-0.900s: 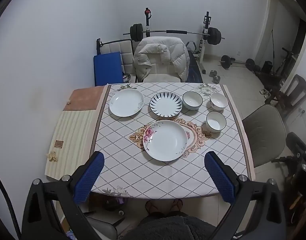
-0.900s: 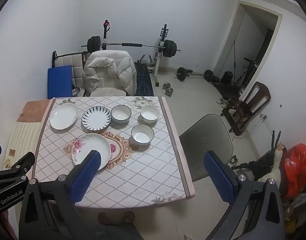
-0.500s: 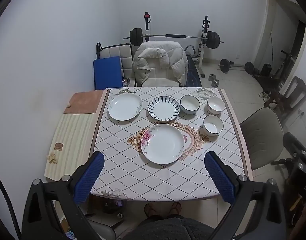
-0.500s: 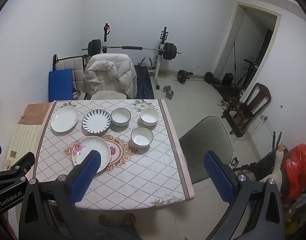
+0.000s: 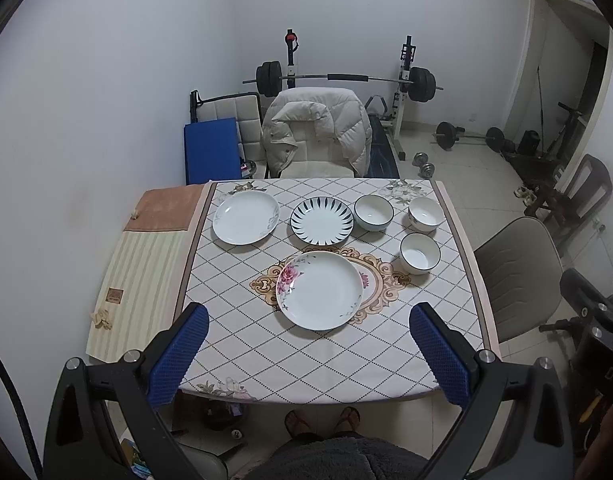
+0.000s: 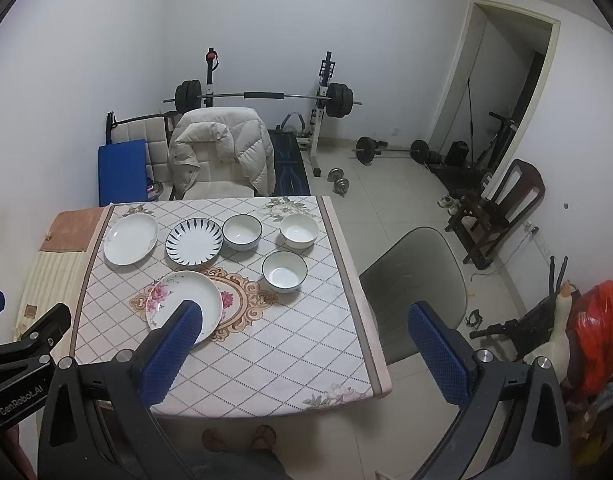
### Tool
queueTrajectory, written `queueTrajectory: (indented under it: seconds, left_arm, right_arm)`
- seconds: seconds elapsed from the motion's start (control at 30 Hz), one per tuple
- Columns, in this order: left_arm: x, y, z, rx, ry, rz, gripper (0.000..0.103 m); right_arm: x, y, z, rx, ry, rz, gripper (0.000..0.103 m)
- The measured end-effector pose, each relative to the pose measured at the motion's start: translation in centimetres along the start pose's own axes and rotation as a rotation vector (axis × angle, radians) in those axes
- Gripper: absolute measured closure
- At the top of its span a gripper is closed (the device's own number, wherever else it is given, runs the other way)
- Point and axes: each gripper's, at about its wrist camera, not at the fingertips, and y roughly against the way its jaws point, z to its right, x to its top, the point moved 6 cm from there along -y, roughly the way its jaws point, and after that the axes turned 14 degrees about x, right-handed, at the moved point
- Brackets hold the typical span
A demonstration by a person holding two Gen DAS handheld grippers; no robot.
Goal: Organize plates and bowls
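Seen from above the near edge of a table (image 5: 266, 360) under a diamond-checked cloth. Left gripper (image 5: 309, 356) spread wide, nothing between its blue pads, held high over the near edge and clear of all crockery. Right gripper (image 6: 306, 354) likewise spread wide and empty, raised over the table's near right corner.

3 plates and 3 bowls laid out singly, none stacked:
- floral plate (image 5: 319, 289) on the central medallion, nearest the person, pink flowers on its left rim;
- plain white plate (image 5: 245, 217) at far left, well apart from the floral one;
- blue-striped plate (image 5: 321, 220) just right of the white plate, near the far middle;
- dark-rimmed bowl (image 5: 373, 212) just beside the striped plate, upright;
- white bowl (image 5: 426, 213) near the far right corner, upright;
- third bowl (image 5: 420, 253) nearer than those 2, close to the right edge, upright.

In the right wrist view, left pad overlapping the floral plate (image 6: 184, 306) in line of sight only.

Beyond the table: chair draped with a cream puffer jacket (image 5: 316, 132), barbell on a rack (image 5: 346, 78). Grey chair (image 5: 518, 276) at the right side. Sandalled feet (image 5: 322, 420) below the near edge.
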Motion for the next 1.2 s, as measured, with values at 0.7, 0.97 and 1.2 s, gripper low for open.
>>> queueTrajectory:
  seconds: [0.7, 0.97, 1.2]
  left_arm:
    - [-0.1, 1.0, -0.7, -0.008, 0.020, 0.032, 0.000]
    - [-0.1, 1.0, -0.6, -0.010, 0.019, 0.036, 0.000]
    - [0.2, 1.0, -0.2, -0.011, 0.017, 0.042, 0.000]
  right_arm:
    - [-0.3, 0.8, -0.7, 0.011, -0.007, 0.005, 0.000]
    - [-0.2, 0.8, -1.0, 0.007, -0.013, 0.002, 0.000]
    - [0.2, 0.7, -0.7, 0.006, -0.017, 0.002, 0.000]
